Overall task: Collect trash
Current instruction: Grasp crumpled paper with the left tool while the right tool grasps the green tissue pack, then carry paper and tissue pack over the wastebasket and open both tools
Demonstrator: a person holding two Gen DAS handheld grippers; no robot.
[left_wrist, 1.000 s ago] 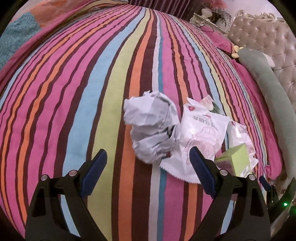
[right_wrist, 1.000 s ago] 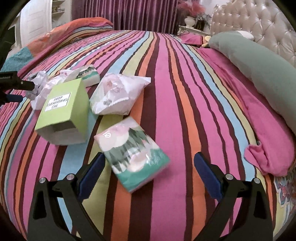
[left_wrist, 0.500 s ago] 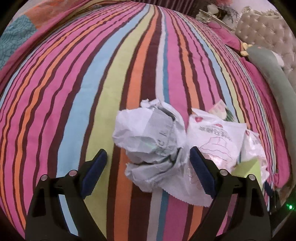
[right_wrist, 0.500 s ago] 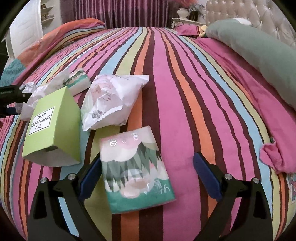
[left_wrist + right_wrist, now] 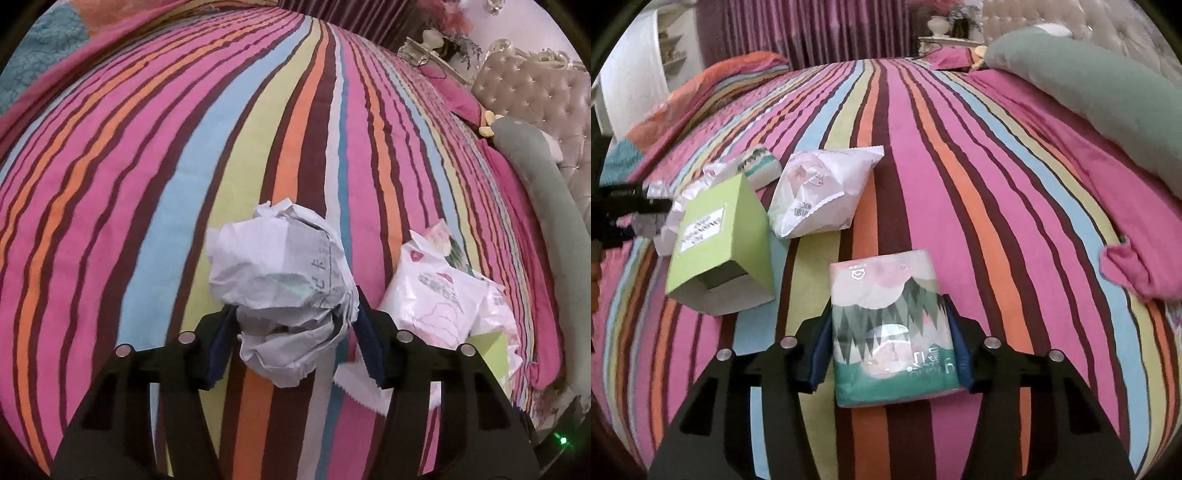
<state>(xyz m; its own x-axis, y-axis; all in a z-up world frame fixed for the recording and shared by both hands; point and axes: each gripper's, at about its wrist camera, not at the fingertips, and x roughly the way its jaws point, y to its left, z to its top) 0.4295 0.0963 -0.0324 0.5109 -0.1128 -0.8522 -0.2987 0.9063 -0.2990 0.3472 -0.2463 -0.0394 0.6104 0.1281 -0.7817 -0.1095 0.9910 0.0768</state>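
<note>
Left gripper (image 5: 291,325) is clenched on the crumpled paper ball (image 5: 280,273), blue pads (image 5: 218,350) pressing into its lower half from both sides, near centre of the left wrist view. Paper looks v. light, springy, dented w/ sharp creases; prob. squashes more under grip, so a mid-body pinch seems safest, not a loose flap. Just right of it lies a white plastic wrapper (image 5: 436,295) w/ pink print, thin, crinkly, zigzag-cut edge; likely slippery, best taken by a bunched fold. A corner of the green carton (image 5: 487,343) peeks out at the right. All sits on the striped bedspread (image 5: 147,184), soft fabric, so things may sink a bit.

Right wrist view: right gripper (image 5: 890,343) has its jaws closing, pads already against both long sides of the tissue pack (image 5: 890,325), near centre. Pack is a soft rectangular block in glossy film, green/pink print; light, compressible, film could slide, so the side-to-side hold across its width looks right. Left of it, the green carton (image 5: 720,243) lies tilted, open end toward the camera: stiff card, hollow, crushable. Beyond, a puffy white pouch (image 5: 820,192), smooth plastic. Far right, a grey-green bolster (image 5: 1089,96), matte cloth.
</note>
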